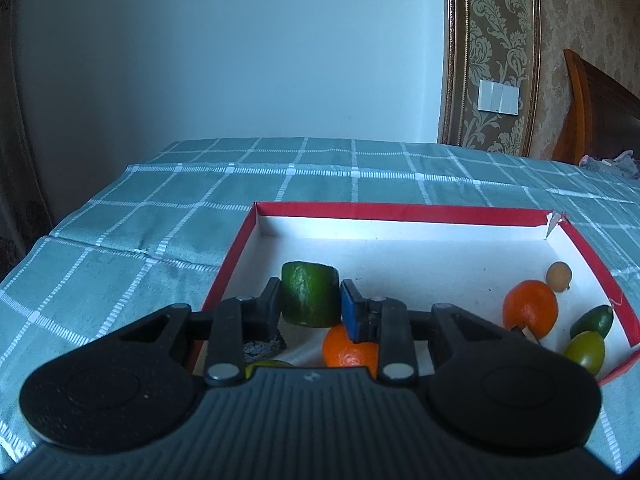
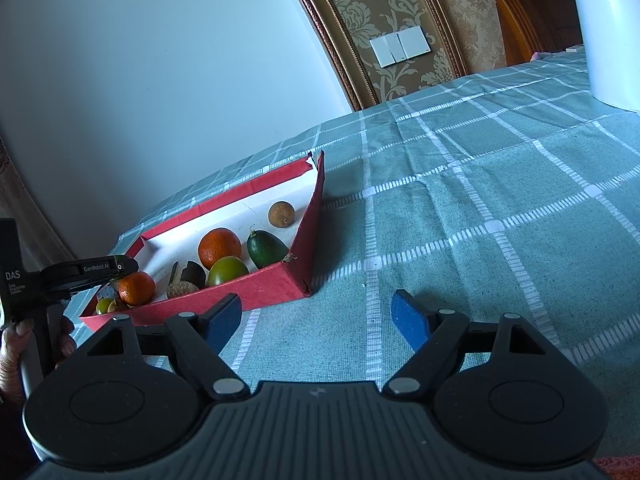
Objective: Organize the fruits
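Note:
My left gripper (image 1: 310, 300) is shut on a green cucumber piece (image 1: 309, 299) and holds it over the near left part of a red box (image 1: 400, 210) with a white inside. In the box lie a small orange (image 1: 348, 350), a bigger orange (image 1: 530, 314), a brown round fruit (image 1: 559, 276), a dark green fruit (image 1: 592, 320) and a yellow-green fruit (image 1: 586, 351). In the right wrist view the box (image 2: 260, 292) sits left of my open, empty right gripper (image 2: 316, 314), which hovers over the cloth. The left gripper's body (image 2: 88, 270) shows at the box's left end.
A green checked cloth (image 2: 480, 208) covers the table. A white object (image 2: 600, 32) stands at the far right. A wall with a light switch (image 2: 400, 51) is behind. A dark lump (image 1: 264, 346) lies in the box under the left gripper.

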Demonstrator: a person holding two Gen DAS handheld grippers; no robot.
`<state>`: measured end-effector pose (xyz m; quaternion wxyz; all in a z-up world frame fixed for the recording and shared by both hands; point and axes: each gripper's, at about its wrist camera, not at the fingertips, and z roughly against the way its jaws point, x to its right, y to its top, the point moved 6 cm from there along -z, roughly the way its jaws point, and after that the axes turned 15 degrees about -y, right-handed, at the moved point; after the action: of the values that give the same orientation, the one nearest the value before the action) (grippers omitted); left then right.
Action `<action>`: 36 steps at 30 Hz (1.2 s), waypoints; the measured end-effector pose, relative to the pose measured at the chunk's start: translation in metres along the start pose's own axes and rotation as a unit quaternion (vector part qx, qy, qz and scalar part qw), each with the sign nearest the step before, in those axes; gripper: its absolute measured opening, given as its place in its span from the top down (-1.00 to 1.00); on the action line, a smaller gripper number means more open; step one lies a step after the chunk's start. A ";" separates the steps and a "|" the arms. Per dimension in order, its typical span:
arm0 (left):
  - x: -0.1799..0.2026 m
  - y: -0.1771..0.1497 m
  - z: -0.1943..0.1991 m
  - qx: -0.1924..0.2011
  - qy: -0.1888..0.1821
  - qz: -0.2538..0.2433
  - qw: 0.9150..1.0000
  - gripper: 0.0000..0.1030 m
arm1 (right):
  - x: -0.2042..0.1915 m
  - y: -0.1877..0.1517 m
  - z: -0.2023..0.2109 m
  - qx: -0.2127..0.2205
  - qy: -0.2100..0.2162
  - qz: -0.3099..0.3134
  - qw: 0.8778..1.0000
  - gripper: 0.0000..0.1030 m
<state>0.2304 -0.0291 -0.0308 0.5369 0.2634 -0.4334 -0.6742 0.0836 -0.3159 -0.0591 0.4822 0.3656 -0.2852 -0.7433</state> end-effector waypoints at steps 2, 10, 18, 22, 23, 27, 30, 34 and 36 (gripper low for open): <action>-0.001 0.000 0.001 0.001 -0.004 0.003 1.000 0.43 | 0.000 0.000 0.000 0.000 0.000 -0.001 1.000 -0.60; -0.002 0.000 0.012 0.005 -0.014 0.017 1.000 0.32 | -0.001 0.000 -0.001 0.000 0.004 -0.001 1.000 -0.64; 0.017 -0.003 0.040 0.022 -0.011 -0.001 1.000 -0.24 | 0.000 0.001 -0.001 -0.001 0.006 -0.002 1.000 -0.64; 0.031 -0.006 0.061 0.034 -0.003 -0.015 0.999 -0.75 | 0.000 0.001 -0.001 -0.001 0.006 -0.003 1.000 -0.64; 0.035 -0.005 0.067 0.042 0.000 -0.022 0.999 -0.86 | 0.000 0.001 -0.001 -0.001 0.006 -0.003 1.000 -0.64; 0.047 -0.009 0.088 0.053 -0.002 -0.034 0.998 -1.00 | 0.000 0.001 -0.001 -0.001 0.008 -0.004 1.000 -0.64; 0.051 -0.014 0.100 0.052 -0.006 -0.031 0.998 -1.00 | 0.000 0.001 -0.001 -0.001 0.007 -0.004 1.000 -0.64; 0.049 -0.020 0.106 0.036 -0.002 -0.015 0.999 -1.00 | 0.000 0.001 -0.001 -0.001 0.008 -0.005 1.000 -0.64; 0.046 -0.022 0.110 0.035 0.001 -0.007 0.999 -1.00 | 0.000 0.001 -0.001 -0.001 0.008 -0.005 1.000 -0.64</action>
<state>0.1163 -0.0387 0.0081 0.5230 0.2860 -0.4543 -0.6620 0.0850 -0.3164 -0.0590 0.4809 0.3727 -0.2788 -0.7430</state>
